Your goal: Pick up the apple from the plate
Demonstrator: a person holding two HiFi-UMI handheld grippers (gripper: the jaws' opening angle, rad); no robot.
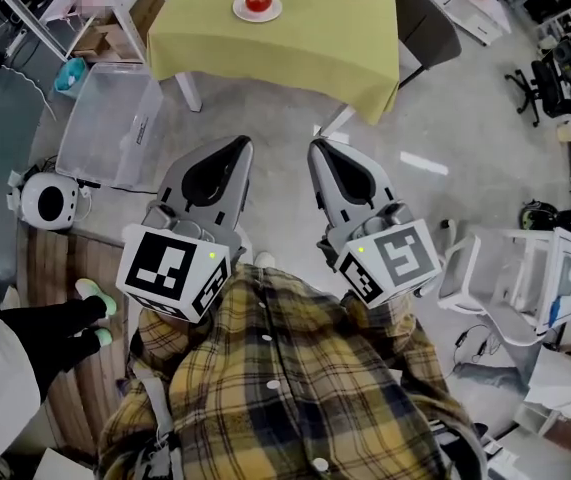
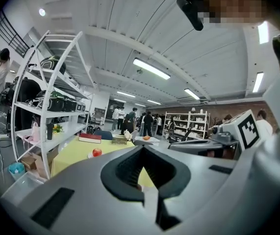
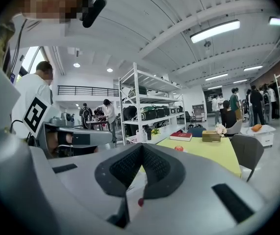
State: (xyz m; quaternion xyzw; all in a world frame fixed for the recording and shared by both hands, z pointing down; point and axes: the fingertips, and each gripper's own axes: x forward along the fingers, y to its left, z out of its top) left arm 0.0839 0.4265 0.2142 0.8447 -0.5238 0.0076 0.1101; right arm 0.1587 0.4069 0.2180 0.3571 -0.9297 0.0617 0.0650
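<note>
Left claw (image 1: 237, 148) closed, empty — red book (image 2: 89, 137) only in gripper views.

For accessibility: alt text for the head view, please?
The left gripper and right gripper, jaws shut and empty, point toward a yellow-green table where a red apple sits on a white plate. Their holder wears a plaid shirt.

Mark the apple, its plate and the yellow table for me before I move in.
apple (image 1: 258, 0), head view, middle of the red fruit.
plate (image 1: 274, 13), head view, bare white rim right of the apple.
table (image 1: 305, 38), head view, bare yellow cloth.
</note>
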